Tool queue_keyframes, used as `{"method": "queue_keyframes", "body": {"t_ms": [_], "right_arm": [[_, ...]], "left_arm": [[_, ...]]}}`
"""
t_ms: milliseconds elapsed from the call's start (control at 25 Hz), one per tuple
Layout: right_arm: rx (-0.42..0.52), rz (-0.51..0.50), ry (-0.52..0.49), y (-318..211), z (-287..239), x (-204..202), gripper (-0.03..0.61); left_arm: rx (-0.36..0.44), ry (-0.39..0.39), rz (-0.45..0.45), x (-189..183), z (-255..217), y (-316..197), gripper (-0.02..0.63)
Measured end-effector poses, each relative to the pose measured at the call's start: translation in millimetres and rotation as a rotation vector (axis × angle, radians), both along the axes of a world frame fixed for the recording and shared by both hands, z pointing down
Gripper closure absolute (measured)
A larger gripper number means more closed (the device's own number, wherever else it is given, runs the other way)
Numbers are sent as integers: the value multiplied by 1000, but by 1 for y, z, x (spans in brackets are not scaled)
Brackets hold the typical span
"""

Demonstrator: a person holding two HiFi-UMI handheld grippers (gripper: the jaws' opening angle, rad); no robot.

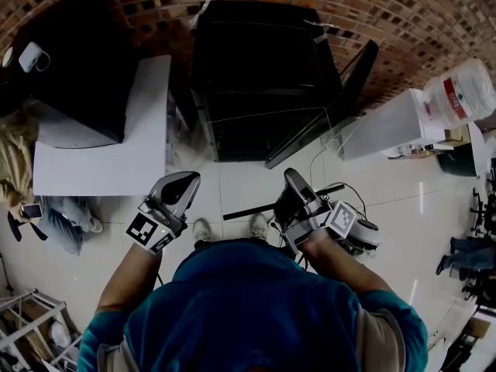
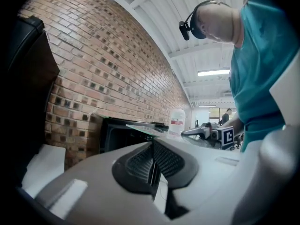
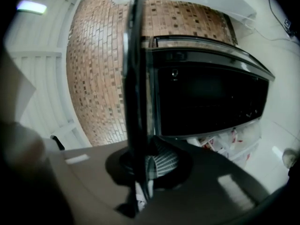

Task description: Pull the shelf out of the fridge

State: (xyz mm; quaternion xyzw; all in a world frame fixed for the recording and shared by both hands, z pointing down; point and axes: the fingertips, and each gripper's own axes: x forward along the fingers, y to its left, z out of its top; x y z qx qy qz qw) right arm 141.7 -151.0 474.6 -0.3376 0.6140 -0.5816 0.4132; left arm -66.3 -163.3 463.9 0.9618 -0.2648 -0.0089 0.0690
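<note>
The black mini fridge [image 1: 263, 76] stands against the brick wall with its door [image 1: 333, 103] swung open to the right. My right gripper [image 1: 293, 188] is shut on the shelf's dark front trim [image 1: 248, 211], and the shelf is out in front of the fridge, above the floor. In the right gripper view the trim [image 3: 135, 78] runs upright between the pads of the right gripper [image 3: 143, 165], with the fridge [image 3: 211, 93] behind. My left gripper [image 1: 184, 183] is shut and empty, to the left of the shelf. From the left gripper [image 2: 152, 161] I see the glass shelf [image 2: 147, 125] and the right gripper [image 2: 194, 131].
A white table [image 1: 101, 153] carrying a black appliance [image 1: 77, 68] stands left of the fridge. On the right, a white dispenser [image 1: 387, 122] holds a water bottle [image 1: 459, 91]. A cable [image 1: 353, 192] lies on the tiled floor. A seated person [image 1: 66, 215] is at the left.
</note>
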Motion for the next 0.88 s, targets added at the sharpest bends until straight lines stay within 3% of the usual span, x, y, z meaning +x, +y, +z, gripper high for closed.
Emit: {"method": "queue_keyframes", "body": {"t_ms": [280,560,880], "right_arm": [[64,-16,13,-19,-45,0,568],[122,69,51,-103,-72,6,568],[70,166,114,-192,-82,18,565]], "left_arm": [[57,14,-14,-3,-28,-6,623],[76,7,-32,-7,-39,-7,623],[70,6,-79,-28,-43,-5,623]]}}
